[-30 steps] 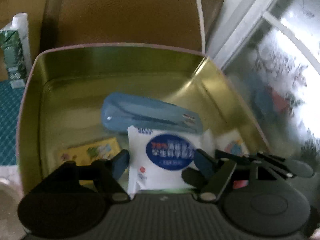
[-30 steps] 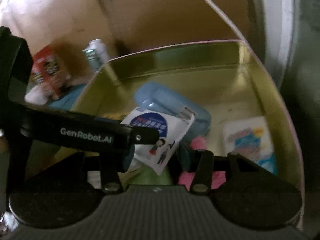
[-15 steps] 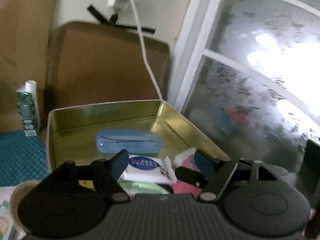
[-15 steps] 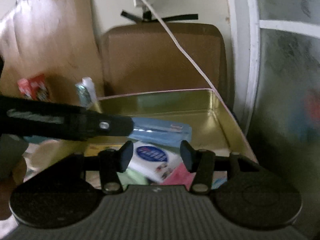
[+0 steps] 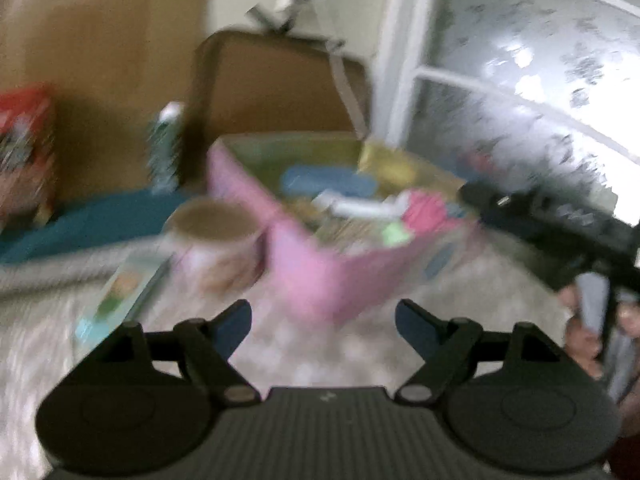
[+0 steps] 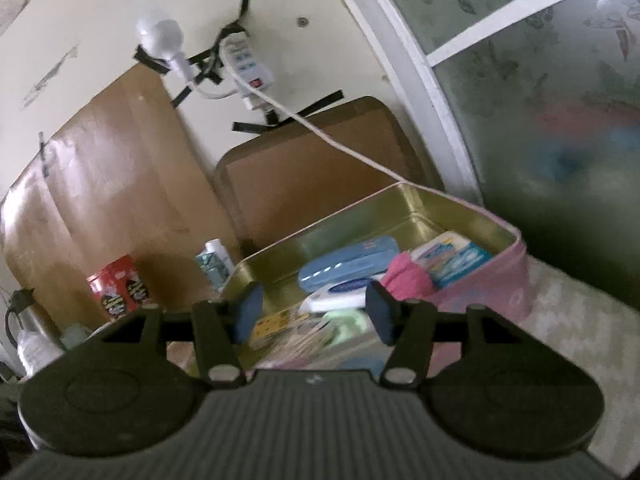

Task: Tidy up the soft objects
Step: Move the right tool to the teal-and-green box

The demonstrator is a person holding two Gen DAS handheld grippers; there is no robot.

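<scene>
Pink tin (image 6: pixel 508 292) holds the tissue pack (image 6: pixel 340 294) and pink cloth (image 6: pixel 408 276) corralled together; both claws — left claw (image 5: pixel 323 326), right claw (image 6: pixel 314 316) — hang apart, empty.

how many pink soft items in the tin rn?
1 visible: a pink cloth bundle in the tin, between the blue case and the colorful flat pack at its right end. More may lie under the pile; the left wrist view is too blurred to check.
</scene>
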